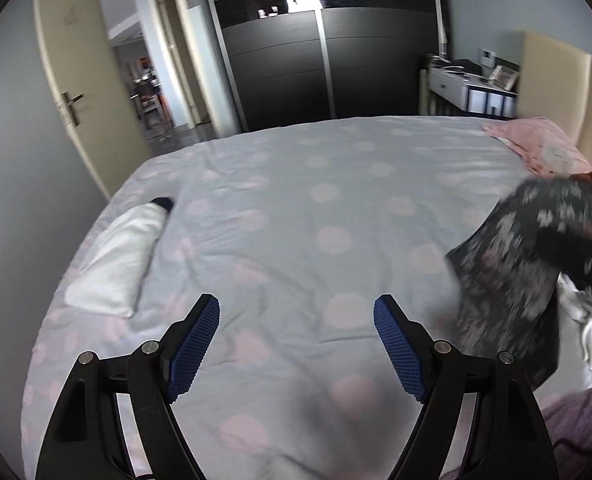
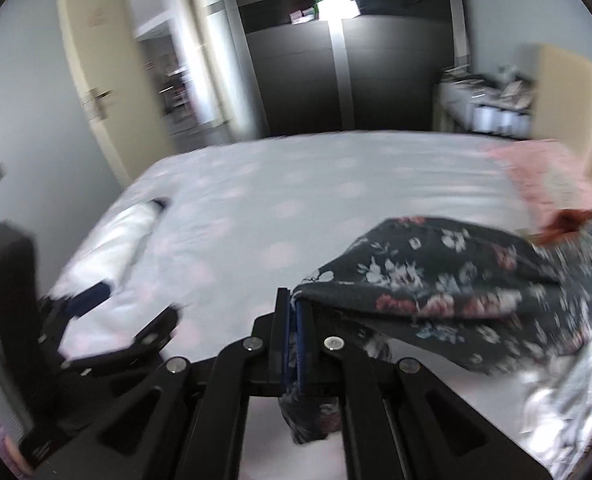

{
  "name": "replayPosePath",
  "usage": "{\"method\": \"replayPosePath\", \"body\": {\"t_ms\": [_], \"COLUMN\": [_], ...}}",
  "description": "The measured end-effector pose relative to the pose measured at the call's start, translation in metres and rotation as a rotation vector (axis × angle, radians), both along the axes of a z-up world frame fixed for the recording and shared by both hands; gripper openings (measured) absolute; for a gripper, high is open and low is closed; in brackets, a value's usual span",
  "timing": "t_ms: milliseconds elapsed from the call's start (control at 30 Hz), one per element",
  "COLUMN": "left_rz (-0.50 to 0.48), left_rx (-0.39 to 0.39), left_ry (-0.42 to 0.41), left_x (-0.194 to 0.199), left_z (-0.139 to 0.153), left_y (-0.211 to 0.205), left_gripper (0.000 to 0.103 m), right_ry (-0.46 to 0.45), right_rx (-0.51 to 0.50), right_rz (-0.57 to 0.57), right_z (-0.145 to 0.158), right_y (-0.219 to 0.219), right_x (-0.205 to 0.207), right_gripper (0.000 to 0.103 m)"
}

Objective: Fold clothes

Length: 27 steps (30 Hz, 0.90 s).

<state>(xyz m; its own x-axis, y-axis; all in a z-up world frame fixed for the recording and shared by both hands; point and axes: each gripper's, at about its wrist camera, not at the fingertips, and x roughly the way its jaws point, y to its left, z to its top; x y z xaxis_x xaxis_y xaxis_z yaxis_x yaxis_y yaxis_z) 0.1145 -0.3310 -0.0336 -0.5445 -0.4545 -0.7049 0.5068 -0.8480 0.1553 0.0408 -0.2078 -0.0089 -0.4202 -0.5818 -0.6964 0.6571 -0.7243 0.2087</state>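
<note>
A dark floral garment (image 2: 436,276) hangs from my right gripper (image 2: 294,304), which is shut on its edge and lifts it above the bed; it trails to the right over a pile of clothes. The same garment (image 1: 528,256) shows blurred at the right in the left wrist view. My left gripper (image 1: 296,316) is open and empty, low over the polka-dot bedspread (image 1: 296,200). It also shows at the left in the right wrist view (image 2: 108,308). A folded white garment (image 1: 124,256) with a dark collar lies at the bed's left side.
A pink pillow (image 1: 544,144) lies at the bed's far right by the beige headboard (image 1: 552,76). White and silvery clothes (image 2: 568,408) are piled at the right edge. A dark wardrobe (image 1: 296,60), an open door (image 1: 76,80) and a cluttered desk (image 1: 472,84) stand beyond the bed.
</note>
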Motion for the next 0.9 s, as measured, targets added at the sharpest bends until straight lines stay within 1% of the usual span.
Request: {"method": "replayPosePath", "body": {"t_ms": [33, 100, 167, 233, 267, 300, 333, 467, 600, 767, 833, 900], "left_rz": [0.019, 0.049, 0.062, 0.061, 0.056, 0.048, 0.036, -0.023, -0.079, -0.129, -0.148, -0.171], "left_rx": [-0.002, -0.005, -0.004, -0.003, -0.003, -0.004, -0.003, 0.007, 0.032, 0.074, 0.072, 0.066], "left_ry": [0.0, -0.001, -0.001, -0.003, -0.003, -0.003, -0.005, -0.018, -0.03, -0.053, -0.07, -0.09], "left_x": [0.007, 0.02, 0.03, 0.035, 0.035, 0.036, 0.033, 0.014, -0.007, -0.04, -0.055, -0.069], "left_z": [0.0, -0.001, 0.0, 0.0, 0.0, 0.001, 0.001, -0.001, -0.004, -0.01, -0.013, -0.018], "left_y": [-0.007, -0.016, -0.022, -0.023, -0.022, -0.02, -0.016, 0.005, 0.027, 0.055, 0.067, 0.081], "left_gripper": [0.081, 0.081, 0.081, 0.081, 0.081, 0.081, 0.081, 0.081, 0.081, 0.081, 0.081, 0.081], "right_ry": [-0.02, -0.056, -0.096, -0.142, -0.164, -0.18, -0.196, -0.174, -0.117, -0.053, -0.017, -0.002], "right_rx": [0.002, 0.029, 0.067, 0.104, 0.102, 0.104, 0.107, 0.104, 0.131, 0.233, 0.288, 0.317], "right_rz": [0.03, 0.054, 0.049, 0.028, 0.025, 0.012, -0.002, -0.096, -0.249, -0.483, -0.575, -0.618], "right_z": [-0.005, -0.019, -0.035, -0.051, -0.055, -0.059, -0.064, -0.064, -0.054, -0.049, -0.047, -0.046], "right_y": [-0.013, -0.029, -0.036, -0.033, -0.024, -0.013, -0.003, 0.057, 0.136, 0.24, 0.285, 0.313], "right_x": [0.011, 0.025, 0.029, 0.026, 0.026, 0.024, 0.022, 0.002, -0.033, -0.079, -0.095, -0.108], "right_gripper": [0.002, 0.003, 0.009, 0.011, 0.013, 0.018, 0.019, 0.027, 0.038, 0.039, 0.039, 0.04]}}
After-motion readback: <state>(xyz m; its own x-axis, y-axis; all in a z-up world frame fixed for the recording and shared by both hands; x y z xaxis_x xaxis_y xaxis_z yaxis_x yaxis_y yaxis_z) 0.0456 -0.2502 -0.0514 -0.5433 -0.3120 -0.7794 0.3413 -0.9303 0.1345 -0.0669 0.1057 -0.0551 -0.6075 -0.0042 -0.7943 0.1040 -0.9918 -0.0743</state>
